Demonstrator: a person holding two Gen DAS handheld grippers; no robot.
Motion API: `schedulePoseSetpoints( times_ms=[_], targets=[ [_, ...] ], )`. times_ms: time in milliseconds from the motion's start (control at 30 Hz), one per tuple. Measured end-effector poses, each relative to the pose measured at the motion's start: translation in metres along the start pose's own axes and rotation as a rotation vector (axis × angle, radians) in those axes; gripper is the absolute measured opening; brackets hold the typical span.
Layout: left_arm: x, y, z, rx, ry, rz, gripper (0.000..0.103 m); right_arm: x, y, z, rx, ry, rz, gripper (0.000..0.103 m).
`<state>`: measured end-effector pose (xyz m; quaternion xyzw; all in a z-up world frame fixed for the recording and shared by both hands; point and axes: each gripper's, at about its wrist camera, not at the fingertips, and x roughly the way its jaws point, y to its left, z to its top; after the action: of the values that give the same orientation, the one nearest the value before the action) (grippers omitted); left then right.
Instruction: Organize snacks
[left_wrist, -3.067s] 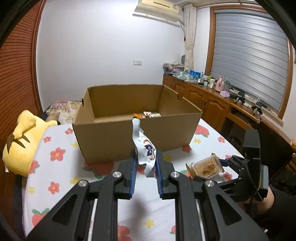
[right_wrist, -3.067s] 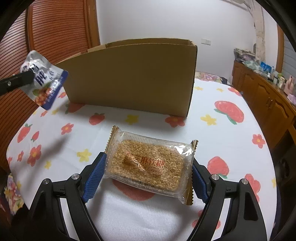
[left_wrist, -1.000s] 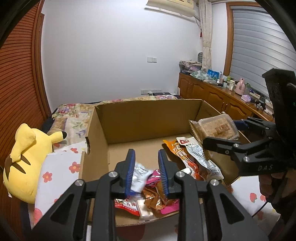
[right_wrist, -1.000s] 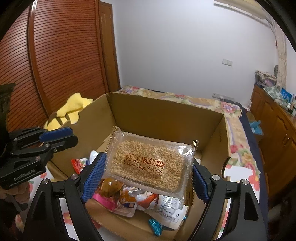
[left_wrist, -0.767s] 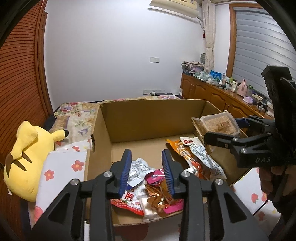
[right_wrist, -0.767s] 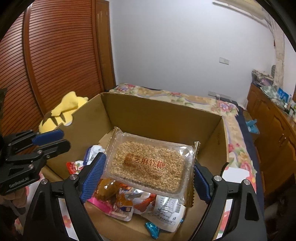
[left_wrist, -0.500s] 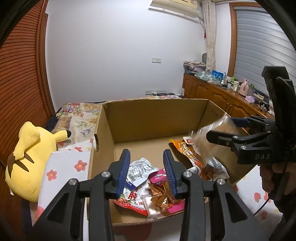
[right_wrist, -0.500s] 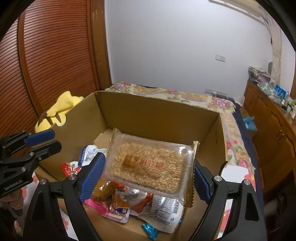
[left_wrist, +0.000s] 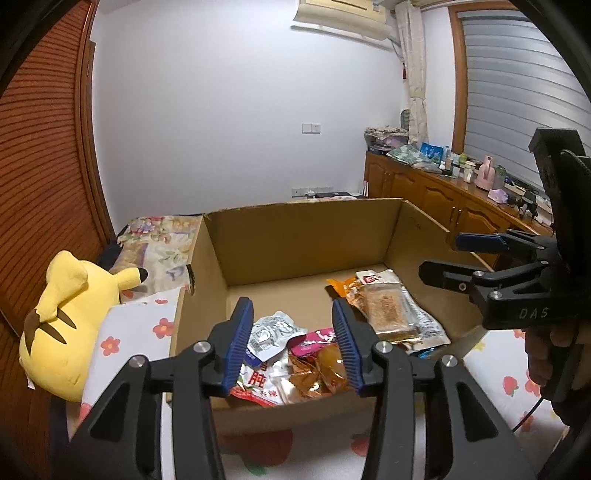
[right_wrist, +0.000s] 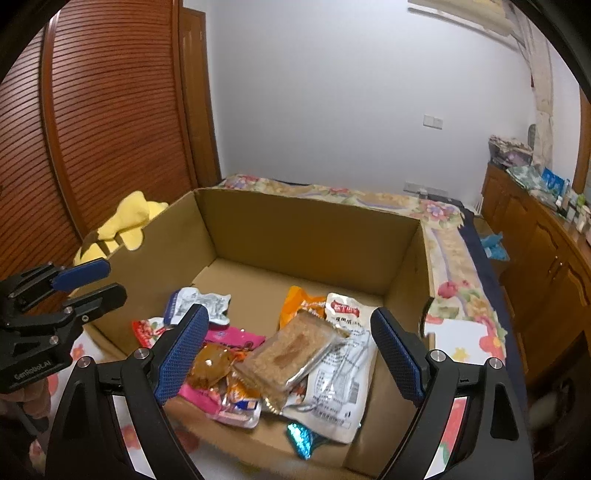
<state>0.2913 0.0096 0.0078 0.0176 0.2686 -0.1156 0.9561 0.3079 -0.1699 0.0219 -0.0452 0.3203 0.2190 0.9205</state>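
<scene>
Both grippers hang over the cardboard box (left_wrist: 306, 236), and neither holds a thing. Left gripper (left_wrist: 293, 341): jaws just been opening, now moderately apart, nothing between them, snack packets below. Right gripper (right_wrist: 291, 354): jaws spread wide and empty. Beneath it, the sesame candy pack (right_wrist: 291, 350) lies in the box, tilted atop a white packet (right_wrist: 343, 376) and an orange one (right_wrist: 299, 301). Left of the box rests a yellow plush toy (left_wrist: 61, 314) on the flowered tablecloth (left_wrist: 129, 332).
</scene>
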Motion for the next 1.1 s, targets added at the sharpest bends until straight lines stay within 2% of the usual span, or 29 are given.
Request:
schedulePoseSetpoints(
  times_ms=[167, 233, 367, 433, 567, 633, 767, 833, 967, 1100],
  targets=[
    [-0.022, -0.01, 0.003, 0.009, -0.029, -0.004, 0.047, -0.022, 0.004, 0.0, -0.006, -0.033, -0.015, 0.091],
    [-0.031, -0.013, 0.004, 0.015, -0.045, 0.001, 0.053, -0.034, 0.006, 0.0, -0.008, -0.052, -0.018, 0.091],
    [-0.052, -0.019, 0.007, 0.027, -0.086, 0.012, 0.057, -0.056, 0.013, -0.002, -0.011, -0.092, -0.024, 0.091],
    [-0.062, -0.02, 0.007, 0.03, -0.109, 0.019, 0.07, -0.067, 0.017, -0.005, -0.019, -0.114, -0.034, 0.091],
    [-0.08, -0.024, 0.009, 0.042, -0.147, 0.033, 0.078, -0.086, 0.025, -0.009, -0.032, -0.149, -0.056, 0.092],
    [-0.086, -0.025, 0.011, 0.04, -0.148, 0.059, 0.088, -0.095, 0.028, -0.011, -0.035, -0.166, -0.066, 0.093],
    [-0.101, -0.026, 0.014, 0.033, -0.177, 0.074, 0.09, -0.112, 0.033, -0.012, -0.033, -0.206, -0.088, 0.098],
    [-0.108, -0.028, 0.014, 0.027, -0.193, 0.079, 0.097, -0.12, 0.035, -0.013, -0.033, -0.223, -0.096, 0.1],
    [-0.121, -0.03, 0.011, 0.014, -0.22, 0.109, 0.098, -0.134, 0.037, -0.015, -0.02, -0.253, -0.107, 0.103],
    [-0.134, -0.029, 0.005, -0.006, -0.238, 0.092, 0.098, -0.147, 0.041, -0.021, -0.008, -0.27, -0.126, 0.103]
  ],
)
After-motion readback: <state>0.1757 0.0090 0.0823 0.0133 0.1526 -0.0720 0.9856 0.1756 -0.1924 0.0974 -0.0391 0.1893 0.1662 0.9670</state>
